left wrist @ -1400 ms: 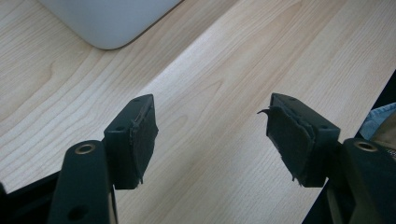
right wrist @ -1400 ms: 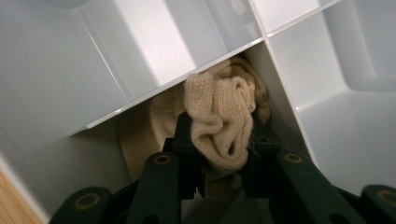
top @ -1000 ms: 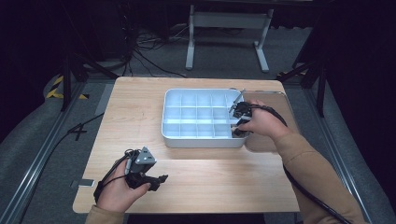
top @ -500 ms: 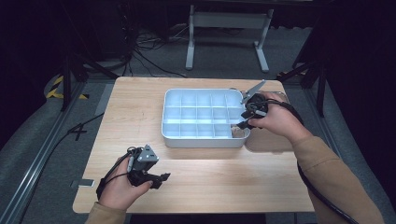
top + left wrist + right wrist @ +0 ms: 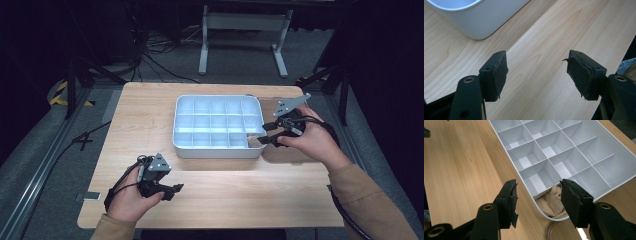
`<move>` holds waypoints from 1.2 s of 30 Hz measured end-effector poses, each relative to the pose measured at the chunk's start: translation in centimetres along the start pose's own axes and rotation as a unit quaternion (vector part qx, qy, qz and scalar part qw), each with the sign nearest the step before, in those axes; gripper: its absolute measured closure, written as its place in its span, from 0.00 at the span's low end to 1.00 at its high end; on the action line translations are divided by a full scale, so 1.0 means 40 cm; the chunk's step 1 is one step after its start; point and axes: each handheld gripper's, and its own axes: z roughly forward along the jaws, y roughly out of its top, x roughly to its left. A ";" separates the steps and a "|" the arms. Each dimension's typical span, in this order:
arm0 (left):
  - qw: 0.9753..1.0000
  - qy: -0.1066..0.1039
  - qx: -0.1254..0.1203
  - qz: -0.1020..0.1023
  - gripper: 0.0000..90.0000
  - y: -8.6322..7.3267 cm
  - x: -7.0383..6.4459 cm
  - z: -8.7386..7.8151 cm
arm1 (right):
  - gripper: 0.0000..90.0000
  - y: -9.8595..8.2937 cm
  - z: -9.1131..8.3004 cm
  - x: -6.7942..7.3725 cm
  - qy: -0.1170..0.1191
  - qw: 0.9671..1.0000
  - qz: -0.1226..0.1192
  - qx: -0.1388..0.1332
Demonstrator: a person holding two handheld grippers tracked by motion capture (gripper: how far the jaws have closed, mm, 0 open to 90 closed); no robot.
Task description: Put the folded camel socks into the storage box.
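Observation:
A white tray (image 5: 186, 125) with several compartments stands in the middle of the wooden table. A beige cloth (image 5: 255, 142) lies bunched in its front right corner compartment. My right gripper (image 5: 264, 136) hovers at that corner, open. In the right gripper view its jaws (image 5: 537, 200) straddle the tray's rim (image 5: 530, 192), just above the cloth (image 5: 552, 202), and nothing is pinched between them. My left gripper (image 5: 172, 191) rests low near the front left of the table, open and empty. The left gripper view shows the jaws (image 5: 536, 72) over bare wood, with the tray's corner (image 5: 474, 22) ahead.
A flat see-through sheet (image 5: 287, 152) lies on the table right of the tray, under my right hand. The other compartments (image 5: 564, 152) hold nothing. Cables and a metal stand (image 5: 243, 30) sit on the floor beyond the table.
My right gripper has swung off the tray's right edge and come down toward its front right corner. The left gripper has barely shifted.

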 end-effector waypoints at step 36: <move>1.000 -0.012 0.020 0.007 0.36 0.028 0.014 0.031 | 0.50 -0.229 0.047 0.159 0.001 0.997 0.057 -0.044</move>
